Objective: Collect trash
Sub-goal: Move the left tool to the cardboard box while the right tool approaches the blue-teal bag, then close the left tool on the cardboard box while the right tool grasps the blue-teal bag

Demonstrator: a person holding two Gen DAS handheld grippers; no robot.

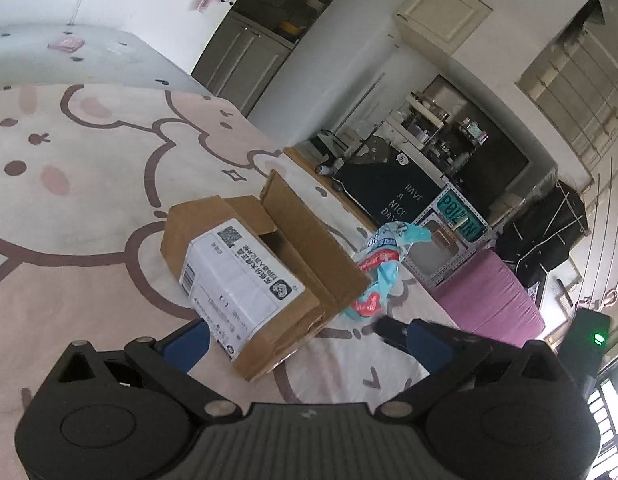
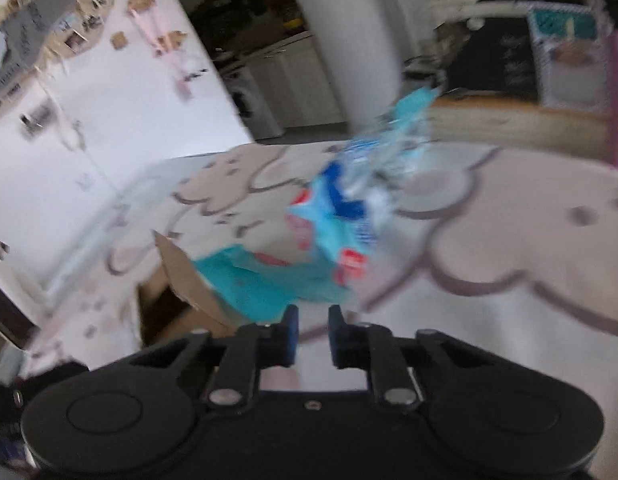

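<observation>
An open cardboard box with a white shipping label lies on the cartoon-print rug. My left gripper is open, and its blue pads flank the box's near end; the right pad stands clear of the cardboard. A crumpled blue and red plastic wrapper sits just beyond the box's raised flap. In the blurred right wrist view, the wrapper fills the space just past my right gripper, whose jaws are almost together. Only rug shows in the thin gap. The box is to the lower left.
A purple cushion and a perforated metal stand sit off the rug at the right. Behind them a black sign leans on the wooden floor. A white wall borders the rug's far side.
</observation>
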